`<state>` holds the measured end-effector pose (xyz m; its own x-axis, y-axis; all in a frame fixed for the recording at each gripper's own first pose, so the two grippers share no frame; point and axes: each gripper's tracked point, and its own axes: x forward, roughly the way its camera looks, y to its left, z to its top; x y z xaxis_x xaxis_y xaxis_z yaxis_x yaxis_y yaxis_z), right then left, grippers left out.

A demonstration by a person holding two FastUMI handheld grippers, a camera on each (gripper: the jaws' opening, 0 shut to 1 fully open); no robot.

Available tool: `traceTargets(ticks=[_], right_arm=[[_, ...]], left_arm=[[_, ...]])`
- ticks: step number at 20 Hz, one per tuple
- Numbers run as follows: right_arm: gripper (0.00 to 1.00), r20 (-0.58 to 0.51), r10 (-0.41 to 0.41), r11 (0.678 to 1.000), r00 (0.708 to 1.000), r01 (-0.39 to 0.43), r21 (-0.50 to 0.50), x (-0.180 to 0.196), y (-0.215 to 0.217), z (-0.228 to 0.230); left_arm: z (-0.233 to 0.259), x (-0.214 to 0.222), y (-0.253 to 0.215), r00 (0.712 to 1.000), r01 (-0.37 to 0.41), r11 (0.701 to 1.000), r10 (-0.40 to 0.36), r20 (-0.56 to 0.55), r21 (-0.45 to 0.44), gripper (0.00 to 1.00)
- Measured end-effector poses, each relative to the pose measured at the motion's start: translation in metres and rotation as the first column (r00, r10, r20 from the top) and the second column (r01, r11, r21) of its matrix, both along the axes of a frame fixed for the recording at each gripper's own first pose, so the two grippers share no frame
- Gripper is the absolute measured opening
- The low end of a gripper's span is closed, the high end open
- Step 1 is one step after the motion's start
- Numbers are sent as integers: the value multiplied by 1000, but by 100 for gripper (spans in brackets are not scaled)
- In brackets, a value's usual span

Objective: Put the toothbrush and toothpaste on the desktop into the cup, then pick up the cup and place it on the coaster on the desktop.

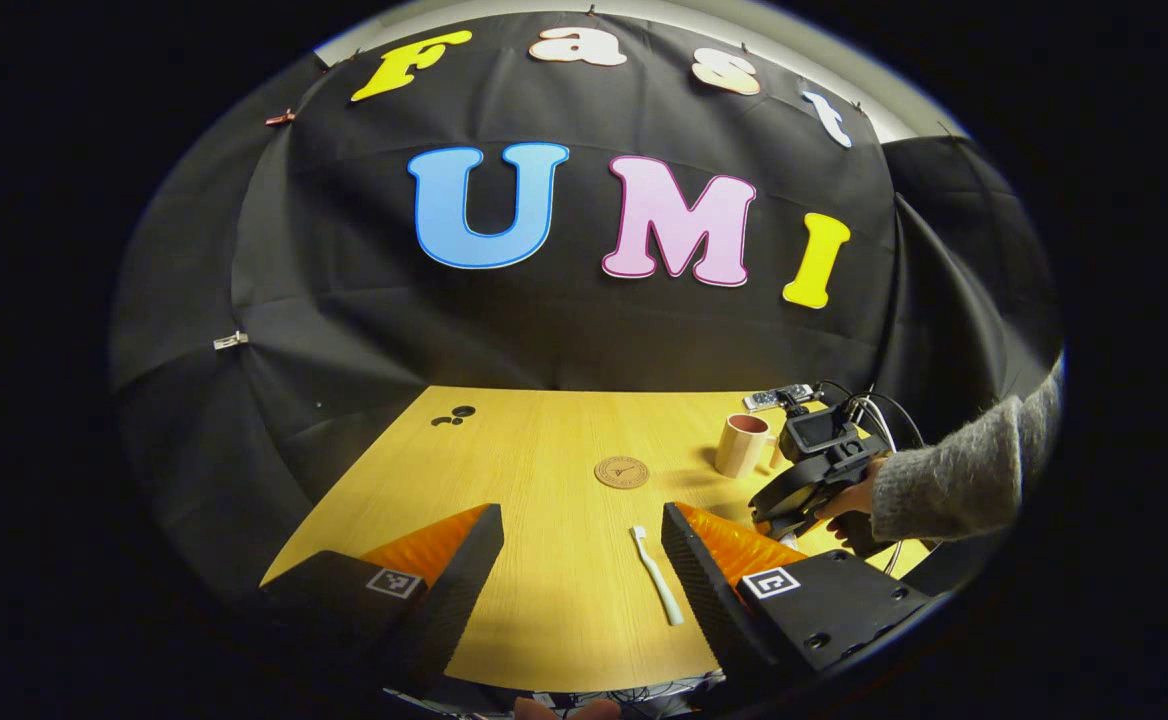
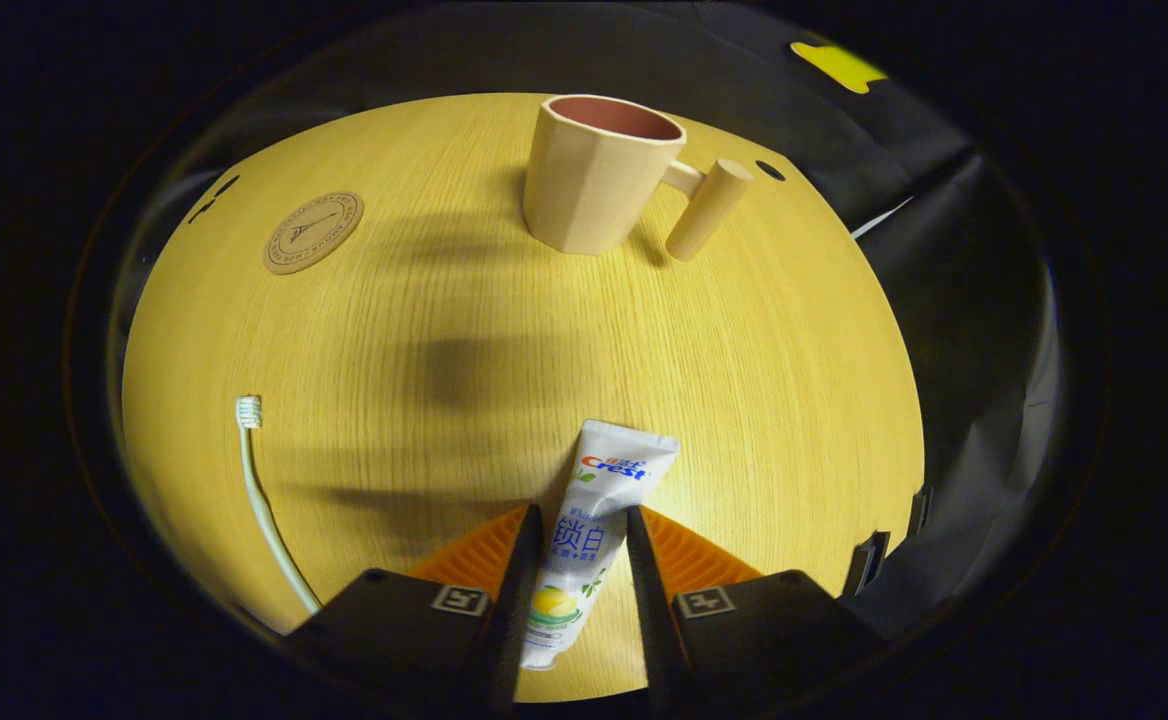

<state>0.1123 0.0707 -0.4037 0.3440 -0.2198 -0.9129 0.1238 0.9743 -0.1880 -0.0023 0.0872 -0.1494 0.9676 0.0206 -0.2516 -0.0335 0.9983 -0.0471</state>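
Straddling glossy toothpaste tube (image 2: 592, 520), right claw (image 2: 577, 535) seemingly pinching | left claw (image 1: 579, 540) wide, empty | faceted cup (image 2: 594, 175)

A light wooden desktop (image 1: 544, 460) with fine straight grain fills the lower middle of the left gripper view, backed and flanked by creased black cloth (image 1: 344, 300) pinned with clips, a pale strip of wall (image 1: 874, 90) showing at upper right, and soft shadows across the wood.

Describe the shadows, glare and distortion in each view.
Right gripper view: soft dark shadow bands cross the desktop between cup and toothpaste; the desk edge bows into a dome. Left gripper view: even light, no glare, toothbrush sharp.
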Motion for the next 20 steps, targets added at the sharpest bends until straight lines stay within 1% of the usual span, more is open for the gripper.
traceTargets(ticks=[3, 4, 7, 8, 11, 13, 14, 15, 18, 20], right_arm=[[34, -11, 69, 997, 998, -69, -21, -4, -8, -1], [20, -1, 97, 995, 995, -97, -23, -3, -9, 0], [17, 36, 131, 991, 991, -132, 18, -4, -7, 4], [14, 52, 132, 990, 990, -134, 37, -1, -6, 4], [14, 103, 116, 988, 988, -125, 88, -1, -10, 12], [14, 156, 103, 986, 982, -122, 114, 1, -13, 21], [14, 182, 102, 983, 978, -126, 130, 0, -14, 28], [14, 210, 98, 981, 973, -130, 145, 0, -14, 35], [14, 289, 97, 968, 952, -158, 195, -3, -13, 58], [14, 307, 121, 961, 944, -189, 202, -9, -17, 68]], left_arm=[[3, -1, -3, 1000, 0, 1000, 0, 6, -1, 100], [3, 0, -4, 1000, 1, 1000, -1, 8, 0, 100], [2, -1, -10, 1000, 5, 1000, -5, 7, 1, 100], [3, -1, -13, 1000, 8, 1000, -8, 5, 0, 100], [1, 2, -22, 1000, 11, 1000, -11, -4, -1, 100], [0, 5, -29, 1000, 17, 1000, -17, -9, -3, 100], [0, 7, -33, 1000, 19, 1000, -19, -13, -2, 96], [-2, 10, -36, 1000, 21, 1000, -21, -17, 0, 99], [-7, 20, -46, 999, 20, 1000, -20, -32, 3, 99], [-15, 28, -52, 999, 18, 1000, -18, -49, 2, 99]])
